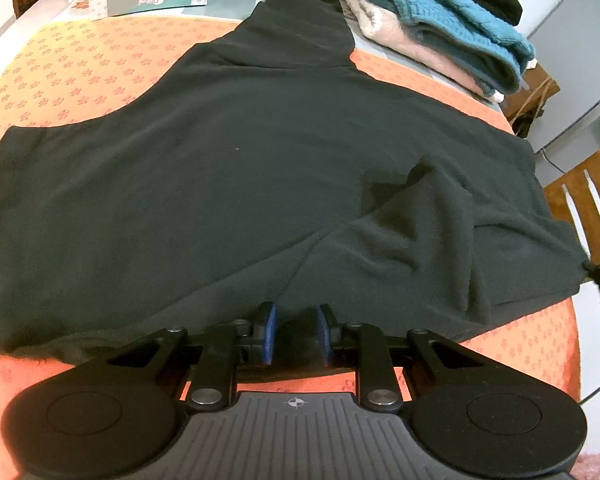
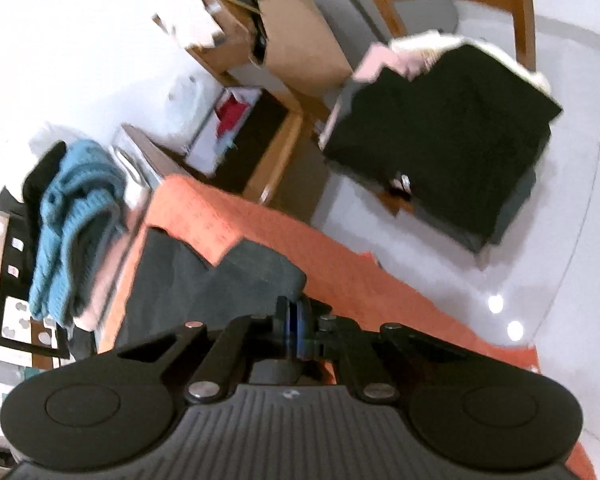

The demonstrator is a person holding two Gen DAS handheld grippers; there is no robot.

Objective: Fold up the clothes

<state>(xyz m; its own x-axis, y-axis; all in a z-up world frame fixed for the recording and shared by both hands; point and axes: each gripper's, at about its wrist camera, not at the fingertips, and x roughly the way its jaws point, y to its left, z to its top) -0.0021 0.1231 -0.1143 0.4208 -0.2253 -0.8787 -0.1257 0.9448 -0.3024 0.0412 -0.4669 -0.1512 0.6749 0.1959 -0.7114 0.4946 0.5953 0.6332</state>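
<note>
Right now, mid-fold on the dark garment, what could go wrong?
1. The left gripper looks open around the hem of the dark garment; lifting before it closes would likely leave that side behind.
2. The right gripper pinches only a small corner, which may slip.
3. A far sleeve lies beside the folded stack; pulling could drag it.

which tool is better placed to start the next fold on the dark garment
Right, probably. The right tool is shut on the dark garment's corner, lifted over the orange tablecloth. The left tool sits at the near hem with its jaws apart, so it must close before pulling.
</note>
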